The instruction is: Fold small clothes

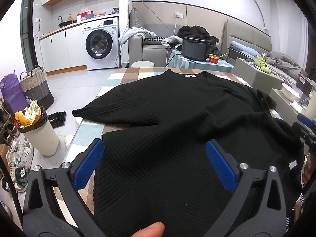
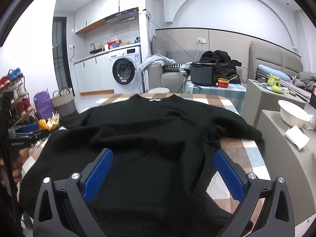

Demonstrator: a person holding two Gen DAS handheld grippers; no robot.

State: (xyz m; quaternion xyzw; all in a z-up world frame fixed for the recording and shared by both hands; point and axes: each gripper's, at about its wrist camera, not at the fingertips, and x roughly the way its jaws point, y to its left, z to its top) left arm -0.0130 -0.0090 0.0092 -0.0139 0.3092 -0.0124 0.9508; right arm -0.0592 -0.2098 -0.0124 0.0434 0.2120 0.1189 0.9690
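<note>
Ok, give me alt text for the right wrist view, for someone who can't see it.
A black sweater lies spread on a checked table, collar away from the camera, with the open right gripper over its near hem. Behind are a washing machine, a sofa and a dark cooker.

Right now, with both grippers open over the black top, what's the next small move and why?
Probably close both grippers on the hem: the black top lies spread, unfolded, collar far, and left gripper and right gripper hover open above its near edge.
</note>
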